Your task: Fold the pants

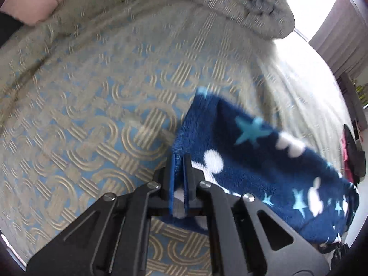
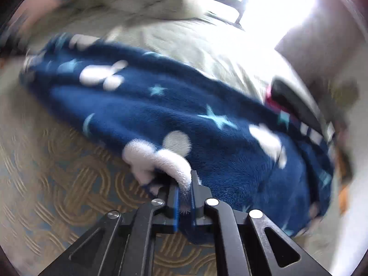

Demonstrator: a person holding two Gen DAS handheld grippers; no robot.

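The pants [image 1: 264,161] are dark blue fleece with light blue stars and white shapes. In the left wrist view they hang to the right of my left gripper [image 1: 179,161], which is shut on an edge of the fabric above the bed. In the right wrist view the pants [image 2: 172,105] stretch across from upper left to lower right, and my right gripper [image 2: 184,179] is shut on a white-patterned edge of them. The views are blurred by motion. Neither gripper shows in the other's view.
The bed has a blue and tan patterned cover [image 1: 103,115]. A bunched grey duvet [image 1: 230,4] lies at the far end, with a pink pillow [image 1: 39,0] at the far left. A bright window [image 2: 276,4] and dark items [image 2: 296,101] are at the right.
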